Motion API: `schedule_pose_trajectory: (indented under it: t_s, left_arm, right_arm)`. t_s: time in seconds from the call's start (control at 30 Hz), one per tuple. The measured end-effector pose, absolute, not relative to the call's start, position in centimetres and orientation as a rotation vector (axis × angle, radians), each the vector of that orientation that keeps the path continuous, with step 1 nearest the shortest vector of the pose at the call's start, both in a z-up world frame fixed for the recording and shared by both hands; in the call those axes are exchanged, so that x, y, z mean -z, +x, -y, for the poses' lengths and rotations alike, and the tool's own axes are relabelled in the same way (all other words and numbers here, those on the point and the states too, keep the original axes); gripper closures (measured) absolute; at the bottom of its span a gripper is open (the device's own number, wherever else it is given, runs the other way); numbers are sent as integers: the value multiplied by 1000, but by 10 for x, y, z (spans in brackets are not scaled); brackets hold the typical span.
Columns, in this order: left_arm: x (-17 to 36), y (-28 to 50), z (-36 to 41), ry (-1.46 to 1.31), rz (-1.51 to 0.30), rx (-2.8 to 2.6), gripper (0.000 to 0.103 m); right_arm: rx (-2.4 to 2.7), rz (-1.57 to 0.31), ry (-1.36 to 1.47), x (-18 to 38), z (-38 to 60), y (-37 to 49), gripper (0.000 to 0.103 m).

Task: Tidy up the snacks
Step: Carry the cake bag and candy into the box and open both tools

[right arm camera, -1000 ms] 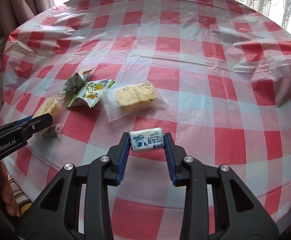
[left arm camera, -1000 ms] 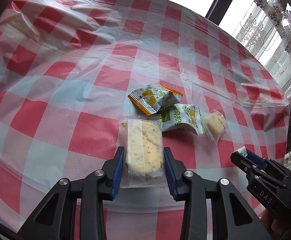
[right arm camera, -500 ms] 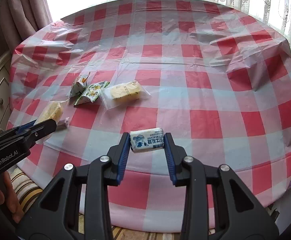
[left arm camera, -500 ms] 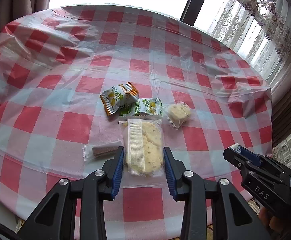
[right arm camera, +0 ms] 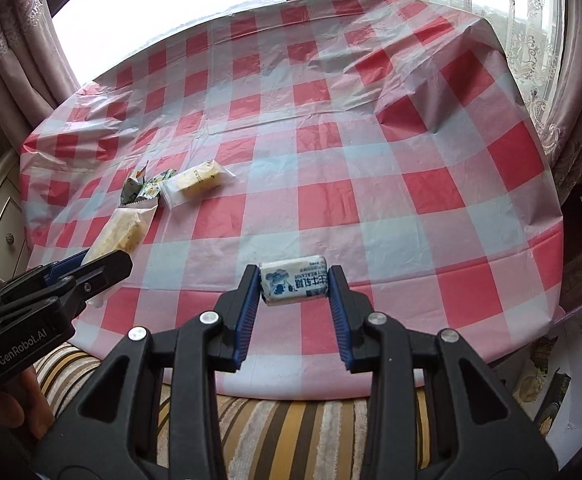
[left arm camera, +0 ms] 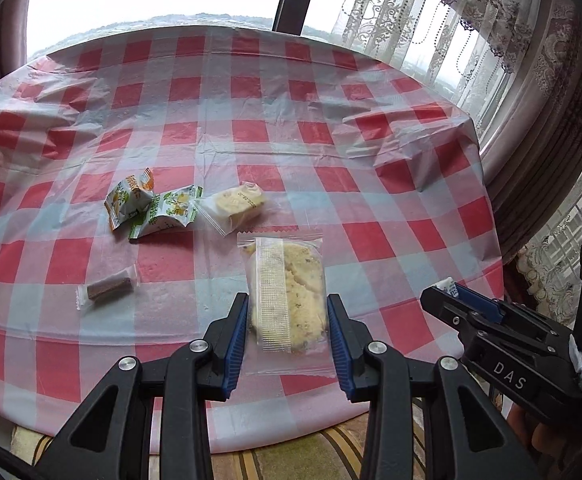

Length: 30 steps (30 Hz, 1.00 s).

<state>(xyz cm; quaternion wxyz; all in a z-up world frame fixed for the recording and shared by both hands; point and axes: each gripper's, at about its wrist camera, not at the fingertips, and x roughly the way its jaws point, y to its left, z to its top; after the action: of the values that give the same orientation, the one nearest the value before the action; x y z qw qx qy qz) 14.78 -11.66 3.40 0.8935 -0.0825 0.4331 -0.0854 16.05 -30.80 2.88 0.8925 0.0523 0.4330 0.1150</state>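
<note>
The left gripper has its fingers closed on a pale crumbly cookie in a clear plastic wrapper, held above the near edge of the table with its red-and-white checked plastic cloth. The right gripper clamps a small white-and-blue wrapped candy the same way. On the table lie two green-and-white snack packets, a yellow cake in clear wrap just beside them, and a brown wrapped bar apart.

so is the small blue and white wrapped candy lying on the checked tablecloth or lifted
Lifted: the small blue and white wrapped candy sits clamped in the right gripper, above the table's edge.
</note>
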Motion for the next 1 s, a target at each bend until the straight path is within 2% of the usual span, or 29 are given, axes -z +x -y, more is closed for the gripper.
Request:
schedule_pose_trajectory:
  t_s: [1.0]
  left_arm:
    - [-31,114,353,231,-977,646,64]
  right_arm:
    - [170,-934,465,16,554,88,65]
